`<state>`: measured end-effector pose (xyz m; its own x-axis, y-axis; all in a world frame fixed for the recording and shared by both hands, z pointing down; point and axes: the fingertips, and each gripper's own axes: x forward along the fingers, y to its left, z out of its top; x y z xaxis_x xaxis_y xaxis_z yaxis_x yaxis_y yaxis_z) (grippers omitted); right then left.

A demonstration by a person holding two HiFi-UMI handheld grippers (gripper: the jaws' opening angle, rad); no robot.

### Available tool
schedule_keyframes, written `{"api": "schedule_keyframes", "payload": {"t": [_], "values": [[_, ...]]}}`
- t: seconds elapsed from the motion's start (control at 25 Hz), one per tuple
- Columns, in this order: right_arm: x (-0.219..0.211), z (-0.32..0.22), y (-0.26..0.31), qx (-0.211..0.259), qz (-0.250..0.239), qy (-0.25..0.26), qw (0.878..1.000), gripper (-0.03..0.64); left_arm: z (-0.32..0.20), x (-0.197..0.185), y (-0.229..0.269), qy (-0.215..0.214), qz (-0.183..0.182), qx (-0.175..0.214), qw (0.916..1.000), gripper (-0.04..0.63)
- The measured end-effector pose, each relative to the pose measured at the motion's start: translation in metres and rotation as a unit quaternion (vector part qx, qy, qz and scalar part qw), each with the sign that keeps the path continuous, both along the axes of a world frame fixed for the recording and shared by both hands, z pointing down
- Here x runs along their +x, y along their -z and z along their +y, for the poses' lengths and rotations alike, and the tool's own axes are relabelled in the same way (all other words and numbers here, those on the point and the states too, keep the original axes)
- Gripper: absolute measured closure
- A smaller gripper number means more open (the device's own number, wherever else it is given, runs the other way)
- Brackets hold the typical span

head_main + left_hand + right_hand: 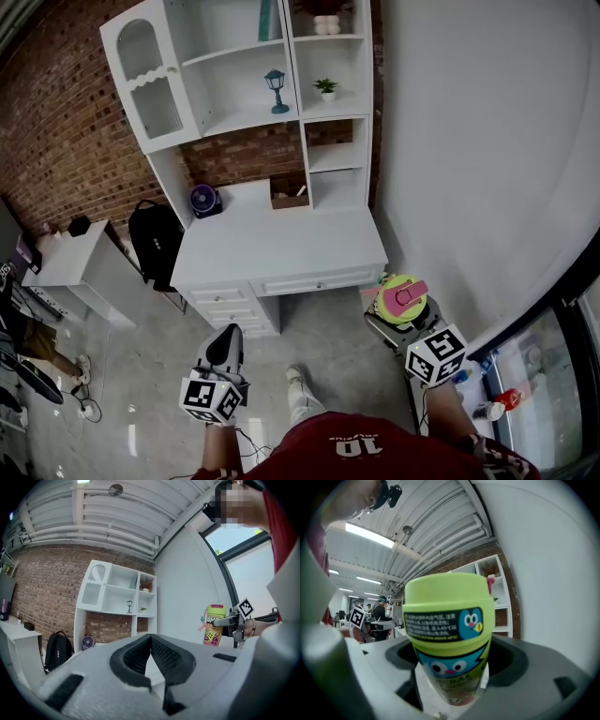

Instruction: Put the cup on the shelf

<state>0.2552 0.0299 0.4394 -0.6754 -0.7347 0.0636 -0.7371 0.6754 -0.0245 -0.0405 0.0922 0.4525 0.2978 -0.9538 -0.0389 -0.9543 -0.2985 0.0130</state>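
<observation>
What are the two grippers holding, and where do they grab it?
The right gripper holds the cup by its lower body, lid up. The left gripper is shut, holding nothing.

white desk (281,246) top: fan (204,200), brown box (289,194) | shelves (234,120) above: blue lantern (276,91), potted plant (326,89)

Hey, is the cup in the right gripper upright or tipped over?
Upright: the cup stands vertical with its pink lid on top, and the right gripper has its jaws closed on the cup's lower body.
</observation>
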Motion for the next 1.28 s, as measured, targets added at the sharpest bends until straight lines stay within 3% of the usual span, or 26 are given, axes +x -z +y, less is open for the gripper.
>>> {"api": "schedule_keyframes", "payload": {"t": [0.28,0.44,0.68,1.28], "values": [[-0.018,-0.049,0.006,0.006,-0.04,-0.01,0.999,0.209,-0.04,-0.032,-0.004,0.013,-0.001,-0.004,0.9999,0.595],[-0.038,-0.102,0.025,0.024,-0.074,-0.013,0.997,0.213,-0.087,-0.052,0.018,0.013,0.003,0.011,0.9999,0.595],[-0.064,-0.169,0.036,0.02,-0.074,-0.005,0.997,0.213,-0.146,-0.072,0.02,0.013,-0.002,0.016,0.9998,0.595],[-0.181,-0.295,0.064,0.012,-0.079,0.011,0.997,0.212,-0.258,-0.188,0.029,0.015,0.015,0.019,0.9996,0.595]]}}
